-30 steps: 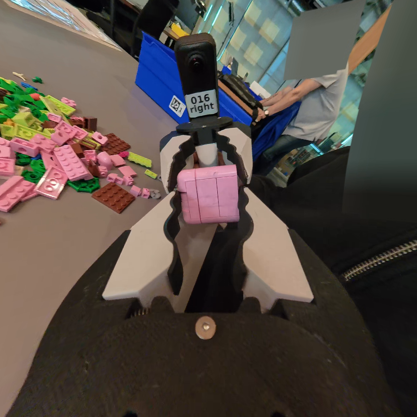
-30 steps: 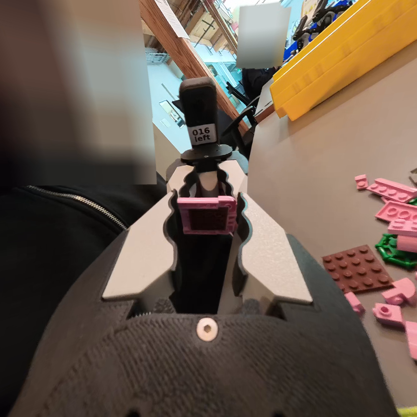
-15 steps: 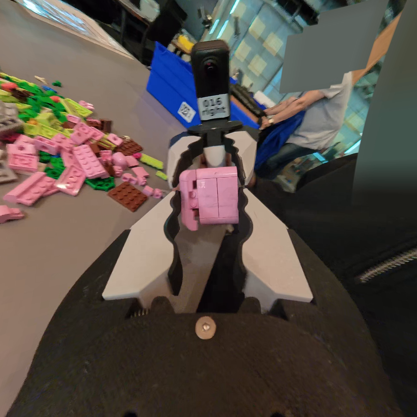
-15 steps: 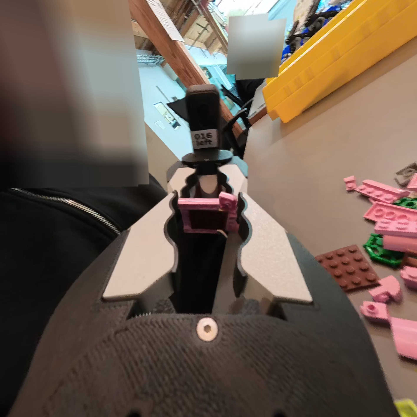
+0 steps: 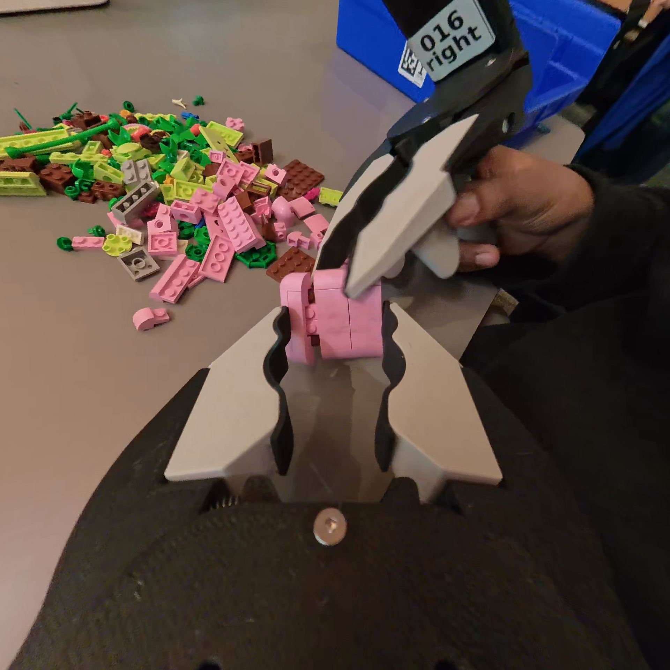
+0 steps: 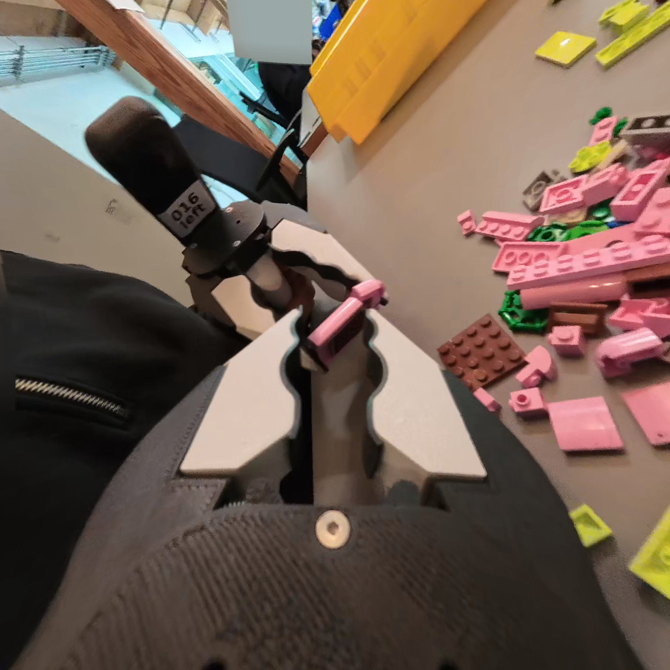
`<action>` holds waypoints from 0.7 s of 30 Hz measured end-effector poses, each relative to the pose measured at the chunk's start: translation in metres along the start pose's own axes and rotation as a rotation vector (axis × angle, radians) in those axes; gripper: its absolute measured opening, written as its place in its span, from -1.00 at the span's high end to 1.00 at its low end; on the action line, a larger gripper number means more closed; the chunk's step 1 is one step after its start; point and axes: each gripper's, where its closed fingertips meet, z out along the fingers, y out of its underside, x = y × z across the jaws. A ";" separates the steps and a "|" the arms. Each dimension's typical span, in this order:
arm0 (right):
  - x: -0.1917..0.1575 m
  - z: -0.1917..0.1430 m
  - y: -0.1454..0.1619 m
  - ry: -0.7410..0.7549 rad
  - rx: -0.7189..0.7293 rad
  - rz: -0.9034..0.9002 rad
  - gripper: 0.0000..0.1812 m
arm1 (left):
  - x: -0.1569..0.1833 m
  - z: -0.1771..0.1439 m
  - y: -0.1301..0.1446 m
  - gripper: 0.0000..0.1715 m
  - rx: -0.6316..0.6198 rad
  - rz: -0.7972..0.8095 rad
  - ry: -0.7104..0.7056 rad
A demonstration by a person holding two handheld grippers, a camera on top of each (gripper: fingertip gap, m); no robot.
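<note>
Pink brick block [image 5: 335, 319]: clamped between the left gripper [image 5: 335, 326] jaws just above the grey table [image 5: 108, 362]. The right gripper [image 5: 331, 279], nearly closed, now nips its top edge (previously head-on); a side plate has sprung ajar.

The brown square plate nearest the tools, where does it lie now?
In the left wrist view the brown square plate lies flat on the grey table, just behind the pink block, at the brick pile's near edge.

1. A brick pile [image 5: 174, 188] is lying on the grey table [image 5: 90, 362].
2. A brown plate [image 6: 480, 350] is sitting at its near edge.
3. A blue bin [image 5: 544, 54] is standing behind.
4. A yellow bin [image 6: 380, 65] is resting farther off.
</note>
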 end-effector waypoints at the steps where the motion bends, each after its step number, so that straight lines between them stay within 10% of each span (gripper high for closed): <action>1: 0.005 0.000 0.000 0.033 -0.001 0.010 0.80 | -0.001 0.001 0.002 0.43 -0.012 0.003 -0.007; 21: 0.024 -0.014 0.027 0.213 -0.178 -0.034 0.75 | -0.019 -0.009 0.014 0.55 -0.077 -0.070 0.011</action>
